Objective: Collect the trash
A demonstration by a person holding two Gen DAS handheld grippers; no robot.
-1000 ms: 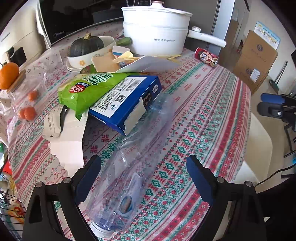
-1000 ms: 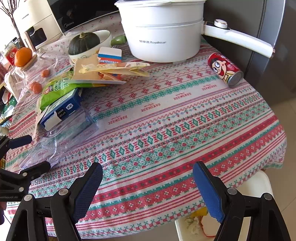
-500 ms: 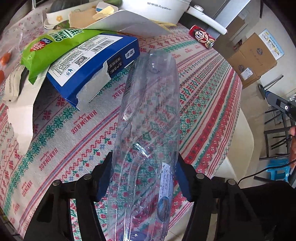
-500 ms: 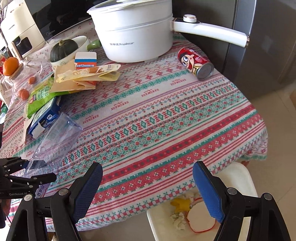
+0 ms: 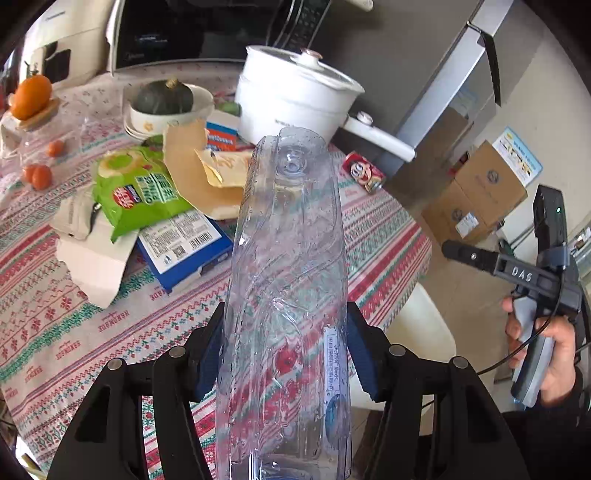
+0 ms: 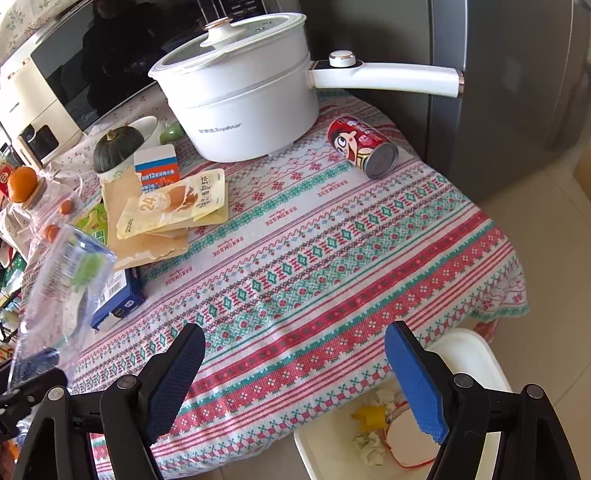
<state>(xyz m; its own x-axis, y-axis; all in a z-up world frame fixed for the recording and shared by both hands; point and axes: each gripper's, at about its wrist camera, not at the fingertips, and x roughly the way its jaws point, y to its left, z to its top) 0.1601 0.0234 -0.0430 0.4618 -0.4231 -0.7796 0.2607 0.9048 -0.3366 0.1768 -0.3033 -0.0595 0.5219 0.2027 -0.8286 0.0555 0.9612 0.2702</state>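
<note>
My left gripper (image 5: 284, 350) is shut on a crushed clear plastic bottle (image 5: 288, 280) and holds it tilted up above the table; the bottle also shows at the left of the right wrist view (image 6: 55, 288). My right gripper (image 6: 295, 376) is open and empty, over the table's front edge, above a white trash bin (image 6: 476, 354) holding scraps. On the patterned tablecloth (image 6: 332, 258) lie a green snack bag (image 5: 136, 192), a blue box (image 5: 184, 251), torn brown paper with yellow pouches (image 6: 173, 203) and a red can (image 6: 362, 146) on its side.
A white pot (image 6: 240, 99) with a long handle stands at the back beside a squash in a bowl (image 5: 162, 99). A microwave (image 5: 192, 33), an orange (image 5: 29, 96) and a white torn carton (image 5: 92, 266) are at the left. Cardboard boxes (image 5: 476, 199) stand on the floor.
My left gripper closed on the bottle and lifted it off the table, tilting it upward. My right gripper drew back and rose, bringing the trash bin into view.
</note>
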